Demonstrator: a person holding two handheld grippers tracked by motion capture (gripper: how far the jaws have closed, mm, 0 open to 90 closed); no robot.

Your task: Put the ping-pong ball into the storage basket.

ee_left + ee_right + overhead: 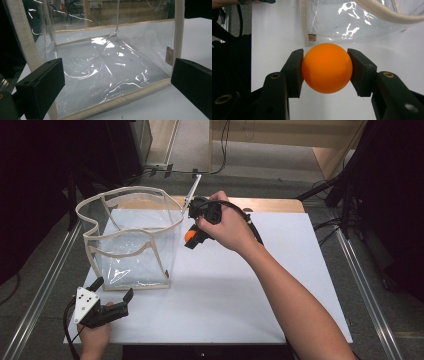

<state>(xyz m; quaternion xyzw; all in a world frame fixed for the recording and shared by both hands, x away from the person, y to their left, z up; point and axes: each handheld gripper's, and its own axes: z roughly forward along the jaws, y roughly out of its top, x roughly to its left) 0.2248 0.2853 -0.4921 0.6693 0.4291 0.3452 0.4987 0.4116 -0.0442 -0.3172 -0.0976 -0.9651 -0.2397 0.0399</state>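
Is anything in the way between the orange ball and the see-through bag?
Yes: the clear bag's near side wall. The right gripper holds the orange ball outside it, below its cream rim. The top is open, so the ball likely has to go over the rim.

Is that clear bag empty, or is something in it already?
Empty: the clear bag shows only bare floor inside. The orange ball is outside, clamped in the right tongs.

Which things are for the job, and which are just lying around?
For the job:
orange ball, clamped in the right gripper
clear bag with cream trim
left gripper, jaws open beside the bag

Just around:
white table top
floor cables
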